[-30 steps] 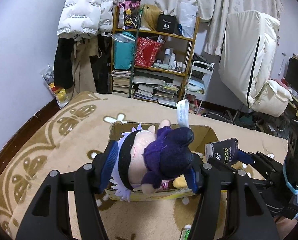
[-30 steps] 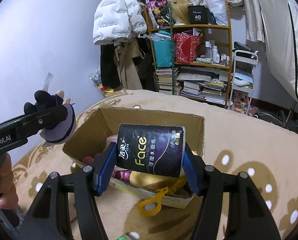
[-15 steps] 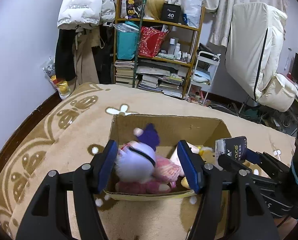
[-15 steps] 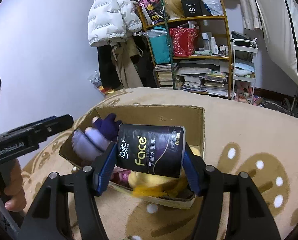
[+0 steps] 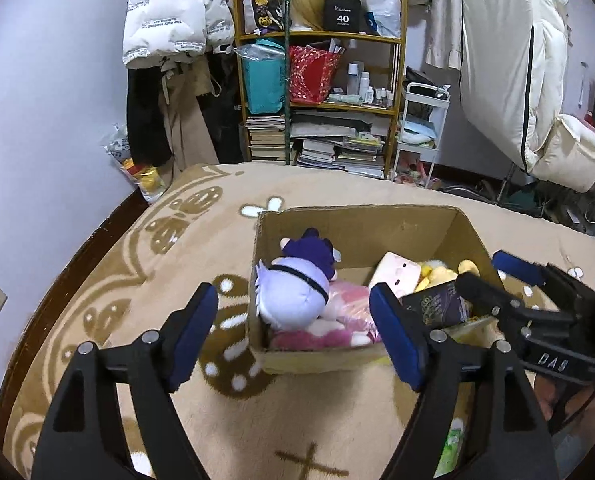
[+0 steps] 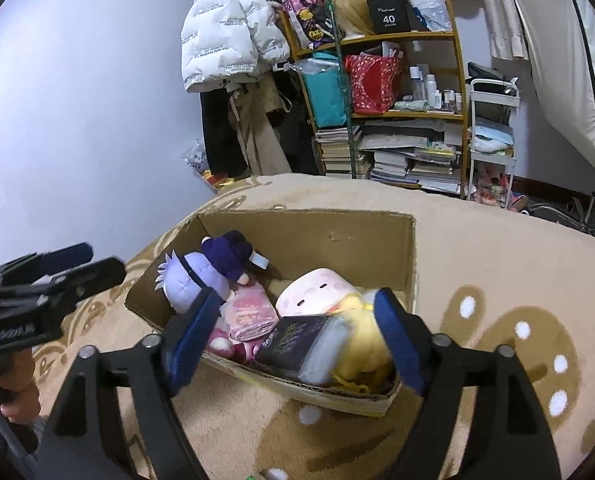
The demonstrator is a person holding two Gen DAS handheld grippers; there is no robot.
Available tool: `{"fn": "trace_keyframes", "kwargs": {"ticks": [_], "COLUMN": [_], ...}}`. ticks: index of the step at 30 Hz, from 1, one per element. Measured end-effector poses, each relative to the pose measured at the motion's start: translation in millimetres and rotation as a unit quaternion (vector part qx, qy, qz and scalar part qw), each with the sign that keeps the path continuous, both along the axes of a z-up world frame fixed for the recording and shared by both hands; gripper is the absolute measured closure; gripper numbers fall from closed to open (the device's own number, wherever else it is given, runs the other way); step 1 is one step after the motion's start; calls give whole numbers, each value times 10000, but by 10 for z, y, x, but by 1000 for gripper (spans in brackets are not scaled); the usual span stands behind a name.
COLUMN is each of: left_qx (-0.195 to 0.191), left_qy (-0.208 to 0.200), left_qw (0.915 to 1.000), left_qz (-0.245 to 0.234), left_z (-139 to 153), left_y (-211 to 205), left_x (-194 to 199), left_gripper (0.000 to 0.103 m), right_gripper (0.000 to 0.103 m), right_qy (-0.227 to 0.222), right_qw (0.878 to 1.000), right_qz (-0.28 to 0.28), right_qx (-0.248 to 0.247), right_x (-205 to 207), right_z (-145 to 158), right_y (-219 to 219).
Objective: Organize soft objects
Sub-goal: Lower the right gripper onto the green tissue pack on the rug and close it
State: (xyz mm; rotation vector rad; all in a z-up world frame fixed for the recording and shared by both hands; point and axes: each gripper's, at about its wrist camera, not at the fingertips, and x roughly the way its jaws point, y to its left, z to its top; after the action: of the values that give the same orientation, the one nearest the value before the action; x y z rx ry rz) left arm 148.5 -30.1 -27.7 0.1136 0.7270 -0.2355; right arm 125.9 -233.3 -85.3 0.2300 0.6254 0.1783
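An open cardboard box (image 5: 357, 222) (image 6: 309, 236) sits on the beige rug. A white-haired plush doll in purple (image 5: 293, 284) (image 6: 201, 276) lies at its left side, over pink soft items (image 6: 249, 316). A pale pink square plush (image 5: 395, 276) (image 6: 317, 292) and a yellow plush (image 5: 437, 274) (image 6: 363, 356) lie at the right. A black tissue pack (image 6: 297, 338) (image 5: 433, 306) lies blurred on the yellow plush, between my right fingers without touching them. My left gripper (image 5: 293, 332) is open and empty before the box. My right gripper (image 6: 293, 330) is open over the box's near right corner.
A beige patterned rug (image 5: 145, 264) covers the raised surface. A cluttered shelf (image 5: 321, 92) with books and bags stands behind, beside hanging coats (image 5: 169, 28). A white cart (image 5: 421, 128) and folded bedding (image 5: 513, 60) are at the right. A green packet (image 5: 451, 448) lies near the rug's front.
My left gripper opened and the plush doll dropped into the box's left side. My right gripper opened and the tissue pack fell onto the yellow plush.
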Motion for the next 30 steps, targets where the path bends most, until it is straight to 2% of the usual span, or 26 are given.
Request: {"fn": "trace_keyframes", "kwargs": {"ticks": [4,6,12,23,30], "left_qx": [-23,-18,-68,11,-24], "left_qy": [-6,-43,-161,-219,-131], "left_qw": [10000,9999,9991,9987,9983], "left_qz": [93,157,377,457,575], "left_z": [58,97,243,363,352], "left_y": [56,93,221,327,456], "left_x": [-132,-207,-463,-872,-1036], "left_gripper": [17,13,5,3,3], "right_gripper": [8,2,0,0,0], "right_qy": [23,73,168,703,1140], "right_qw": [9999,9998,9993,9966,9924], "right_qz": [-93,-133,-256,-376,-333], "right_qx": [87,150,212,220,309], "right_x": [-70,-118,-348,-725,-854], "right_z": [65,104,224,227,48], "right_y": [-46,-67,-89,16,115]}}
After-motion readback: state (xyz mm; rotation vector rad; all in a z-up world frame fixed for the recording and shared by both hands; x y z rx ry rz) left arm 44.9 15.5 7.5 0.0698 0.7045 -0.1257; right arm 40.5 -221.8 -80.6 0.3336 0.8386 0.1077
